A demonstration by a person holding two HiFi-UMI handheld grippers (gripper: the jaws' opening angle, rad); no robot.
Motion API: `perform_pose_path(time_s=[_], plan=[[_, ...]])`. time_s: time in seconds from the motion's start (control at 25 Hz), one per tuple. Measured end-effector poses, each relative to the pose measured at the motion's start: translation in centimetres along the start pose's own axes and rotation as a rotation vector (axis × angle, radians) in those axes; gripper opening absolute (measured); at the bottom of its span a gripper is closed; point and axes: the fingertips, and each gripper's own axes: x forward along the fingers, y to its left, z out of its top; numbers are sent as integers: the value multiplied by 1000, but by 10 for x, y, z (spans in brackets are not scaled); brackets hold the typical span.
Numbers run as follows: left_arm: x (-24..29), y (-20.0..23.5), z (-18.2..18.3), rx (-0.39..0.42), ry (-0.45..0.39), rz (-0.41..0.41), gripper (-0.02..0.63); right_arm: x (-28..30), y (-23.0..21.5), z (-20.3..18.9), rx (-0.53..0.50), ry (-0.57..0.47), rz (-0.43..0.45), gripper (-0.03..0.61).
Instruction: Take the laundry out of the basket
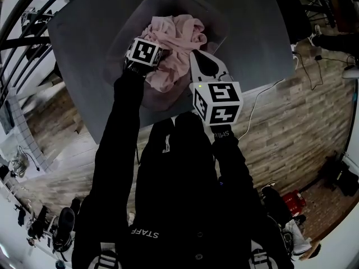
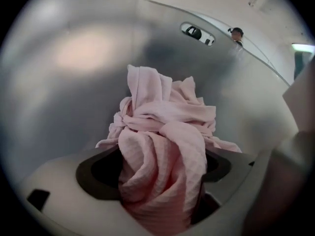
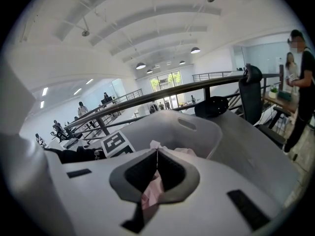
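Note:
A grey laundry basket [image 1: 221,24] stands on a grey table [image 1: 84,38] with a crumpled pink cloth [image 1: 176,43] inside. My left gripper [image 1: 160,60] reaches into the basket from the left. In the left gripper view its jaws [image 2: 157,173] stand wide open, with a bunch of the pink cloth [image 2: 162,112] between them and dark pad showing on both sides. My right gripper [image 1: 195,58] hovers over the basket's near right rim. In the right gripper view its fingertips [image 3: 157,154] meet, and a fold of pink cloth [image 3: 151,194] is pinched between the pads.
The basket wall [image 2: 74,82] closes in around the left gripper. A black office chair [image 3: 251,95] and two people [image 3: 298,82] are off the table's right side. A railing [image 3: 147,100] runs behind. A white cable [image 1: 258,102] trails over the wooden floor.

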Motion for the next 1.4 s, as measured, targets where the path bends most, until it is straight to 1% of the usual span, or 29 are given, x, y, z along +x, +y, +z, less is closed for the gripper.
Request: perform_pose_path(time_s=[0.24, 0.44, 0.48, 0.52, 0.6, 0.64, 0.72, 0.76, 0.92, 1.04, 1.2, 1.4], plan=[[21, 6, -5, -29, 35, 13, 423, -1, -8, -1, 11, 20, -42, 15], [25, 9, -4, -20, 52, 47, 418, -3, -18, -9, 36, 30, -56, 15], [24, 10, -4, -17, 54, 57, 393, -3, -19, -10, 41, 29, -57, 15], [21, 12, -3, -13, 53, 75, 348, -3, -20, -11, 46, 27, -57, 15], [14, 18, 0, -11, 40, 122, 224, -4, -21, -11, 54, 23, -55, 15], [12, 19, 1, -18, 31, 136, 182, -5, -22, -10, 55, 23, -56, 15], [7, 19, 3, -36, 20, 148, 129, -7, -22, -11, 56, 22, -59, 15], [2, 18, 3, -47, 18, 146, 116, -9, -21, -11, 56, 20, -60, 15], [-21, -2, 8, -109, -19, 87, 103, -20, -17, -6, 58, -1, -62, 15], [-44, -18, 16, -119, -79, 79, 101, -32, -17, -2, 68, -24, -66, 15], [-78, -39, 27, -93, -161, 91, 100, -49, -12, 3, 71, -56, -66, 15], [-124, -56, 47, -75, -268, 154, 98, -69, -13, 5, 66, -94, -62, 15]])
